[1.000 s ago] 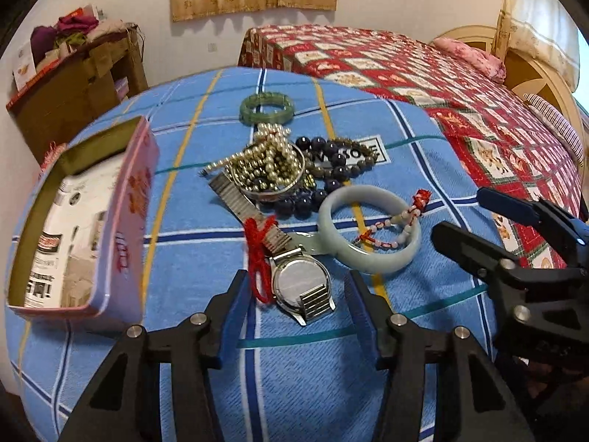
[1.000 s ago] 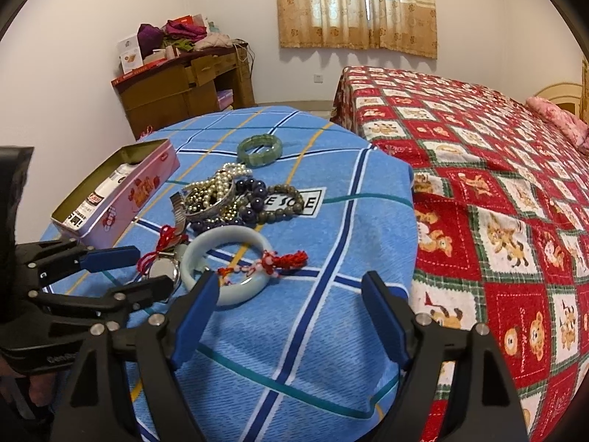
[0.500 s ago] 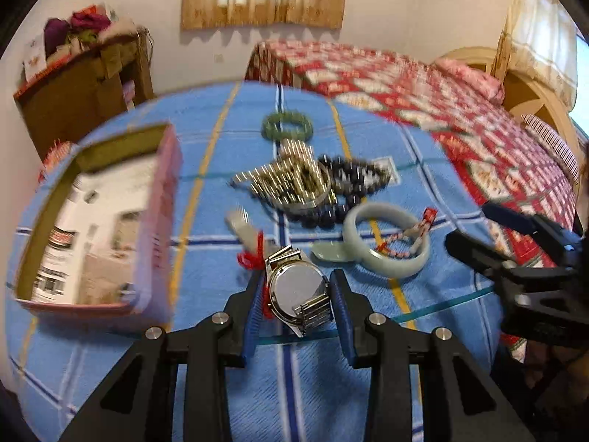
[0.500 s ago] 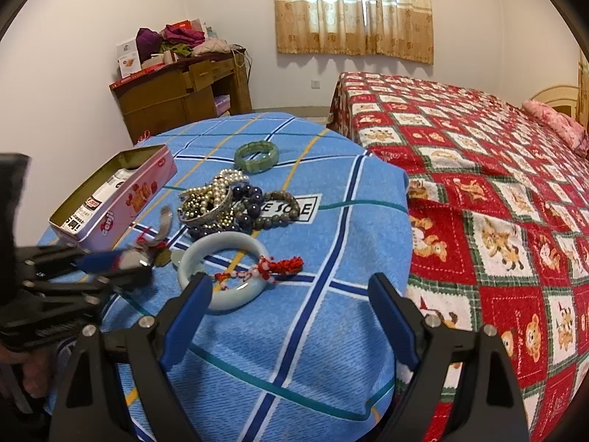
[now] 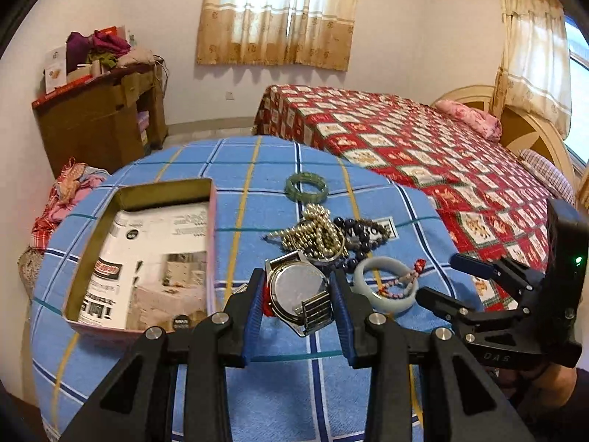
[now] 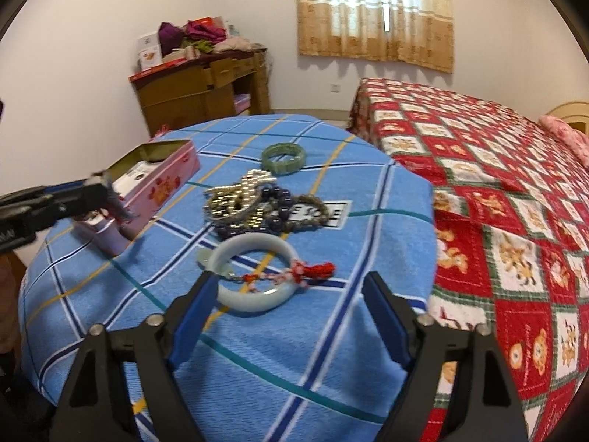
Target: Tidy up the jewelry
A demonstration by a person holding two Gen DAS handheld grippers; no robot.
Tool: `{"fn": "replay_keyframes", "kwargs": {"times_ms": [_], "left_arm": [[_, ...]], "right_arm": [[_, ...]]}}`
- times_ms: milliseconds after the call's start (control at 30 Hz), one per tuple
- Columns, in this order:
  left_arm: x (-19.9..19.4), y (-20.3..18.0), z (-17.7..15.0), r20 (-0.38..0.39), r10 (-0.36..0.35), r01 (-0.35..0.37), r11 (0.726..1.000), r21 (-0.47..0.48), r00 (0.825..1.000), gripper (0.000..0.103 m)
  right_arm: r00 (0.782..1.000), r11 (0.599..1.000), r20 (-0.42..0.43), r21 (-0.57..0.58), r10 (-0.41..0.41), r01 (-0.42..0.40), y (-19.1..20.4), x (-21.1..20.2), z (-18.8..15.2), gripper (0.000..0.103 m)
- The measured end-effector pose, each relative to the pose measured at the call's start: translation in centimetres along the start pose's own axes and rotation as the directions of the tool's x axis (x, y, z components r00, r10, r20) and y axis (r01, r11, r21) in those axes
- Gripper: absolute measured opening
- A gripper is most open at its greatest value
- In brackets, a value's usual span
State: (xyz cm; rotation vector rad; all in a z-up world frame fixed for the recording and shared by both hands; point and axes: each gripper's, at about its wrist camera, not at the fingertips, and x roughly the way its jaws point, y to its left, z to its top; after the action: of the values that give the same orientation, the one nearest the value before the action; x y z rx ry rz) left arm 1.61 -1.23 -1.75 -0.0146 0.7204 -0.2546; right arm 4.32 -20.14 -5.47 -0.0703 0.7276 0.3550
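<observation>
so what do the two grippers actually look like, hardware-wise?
Both match: the left gripper and right gripper have black angular plastic frames with silver bolt heads and blue pads inside each finger. Seen from the left camera, the right gripper carries a black block with a green LED and pale embossed lettering.

Silver watch face-down, lifted, pale bangle flat beside bead pile

The pink tin sits open-topped, nothing above its mouth. Right of the tin a bare strip of blue cloth runs clear. Beyond that strip, the bead pile, pale bangle and green bracelet crowd the middle. Nearer than the bangle, cloth lies bare.
</observation>
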Motion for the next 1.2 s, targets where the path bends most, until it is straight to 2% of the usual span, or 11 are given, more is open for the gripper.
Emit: {"fn": "replay_keyframes", "kwargs": {"times_ms": [100, 233, 300, 433, 533, 700, 800, 933, 1067, 1167, 1200], "left_arm": [[1.2, -0.2, -0.8, -0.026, 0.000, 0.000, 1.000, 0.014, 1.000, 0.036], [3.7, 0.0, -2.4, -0.129, -0.039, 0.039, 0.999, 0.001, 0.991, 0.036], [4.6, -0.2, -3.2, -0.176, -0.026, 0.031, 0.999, 0.021, 0.984, 0.036], [3.7, -0.2, -3.2, -0.149, -0.028, 0.031, 0.999, 0.017, 0.989, 0.040], [1.9, 0.2, -2.7, -0.081, -0.018, 0.019, 1.000, 0.019, 0.997, 0.059], [0.7, 2.4, -2.8, -0.062, 0.067, -0.067, 0.998, -0.003, 0.996, 0.060], [0.2, 3.1, -3.4, -0.057, 0.153, -0.154, 0.988, -0.006, 0.987, 0.060], [-0.2, 4.2, -3.7, -0.047, 0.156, -0.158, 0.987, -0.033, 0.987, 0.060], [0.0, 4.7, -4.1, -0.050, 0.158, -0.160, 0.986, -0.048, 0.986, 0.060], [0.0, 4.6, -4.3, -0.052, 0.141, -0.143, 0.989, -0.047, 0.989, 0.060], [-0.1, 4.3, -4.3, -0.050, 0.134, -0.136, 0.990, -0.040, 0.990, 0.060]], "right_arm": [[1.000, 1.000, -0.007, -0.013, 0.008, -0.008, 0.4, 0.3, -0.1, 0.073], [1.000, 1.000, -0.008, -0.004, 0.001, -0.001, 0.4, 0.3, -0.3, 0.073], [1.000, 1.000, -0.007, -0.001, 0.001, -0.001, 0.4, 0.3, -0.2, 0.073], [1.000, 1.000, -0.019, -0.007, 0.012, -0.012, 0.7, 0.4, -0.1, 0.074], [0.999, 0.999, -0.022, -0.028, 0.032, -0.032, 1.6, 0.4, 0.0, 0.074], [0.991, 0.988, -0.042, -0.087, 0.125, -0.128, 4.7, 0.6, 0.9, 0.073], [0.983, 0.976, -0.077, -0.128, 0.169, -0.177, 7.4, 1.6, 1.1, 0.073], [0.978, 0.972, -0.138, -0.154, 0.158, -0.178, 9.4, 3.3, 0.5, 0.067], [0.965, 0.968, -0.204, -0.153, 0.167, -0.200, 10.0, 4.6, -0.6, 0.065], [0.964, 0.969, -0.214, -0.156, 0.157, -0.192, 9.7, 4.8, -0.8, 0.056], [0.965, 0.970, -0.215, -0.156, 0.149, -0.184, 9.5, 4.8, -0.8, 0.049]]}}
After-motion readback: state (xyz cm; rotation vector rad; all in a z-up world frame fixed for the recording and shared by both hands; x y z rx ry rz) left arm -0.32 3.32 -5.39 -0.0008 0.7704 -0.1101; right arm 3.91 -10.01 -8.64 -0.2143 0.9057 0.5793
